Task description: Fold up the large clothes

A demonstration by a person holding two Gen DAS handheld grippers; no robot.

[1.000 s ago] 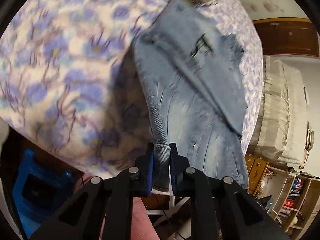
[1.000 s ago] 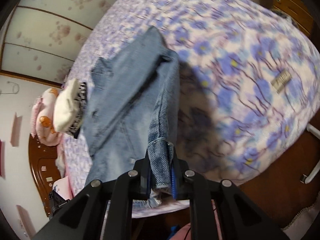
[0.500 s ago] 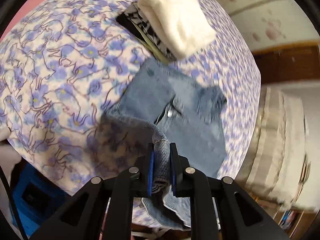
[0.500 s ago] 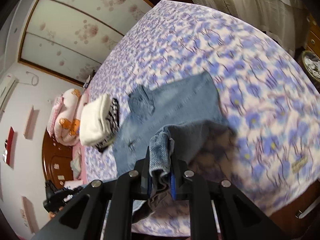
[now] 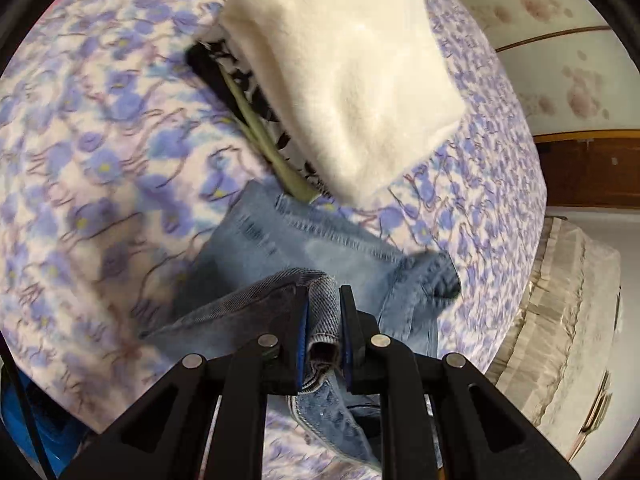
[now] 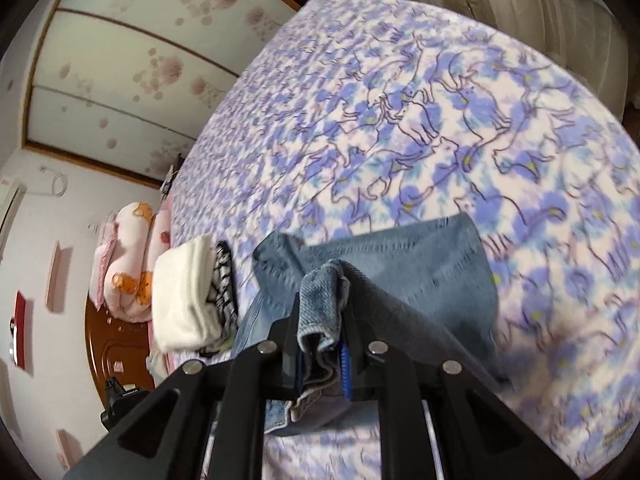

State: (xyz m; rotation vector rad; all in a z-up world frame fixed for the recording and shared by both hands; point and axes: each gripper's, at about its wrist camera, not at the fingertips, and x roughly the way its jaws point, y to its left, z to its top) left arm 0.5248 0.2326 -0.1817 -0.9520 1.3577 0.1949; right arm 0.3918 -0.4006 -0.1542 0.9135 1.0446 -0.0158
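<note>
Pinching denim hems, our left gripper and right gripper both hold the jeans, which lie partly folded on the floral bedspread; beyond them sits a stack of folded clothes.

No text, label, brand or number is legible anywhere.

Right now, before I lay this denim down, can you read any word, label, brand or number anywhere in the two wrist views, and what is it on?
No text can be read.
Small tan tag on the purple floral bedsheet: marks too blurred to read.
Black device beside the brown wooden headboard: pale lettering, too small to read.
Blue denim jeans, held by left gripper and right gripper: no label visible.
</note>
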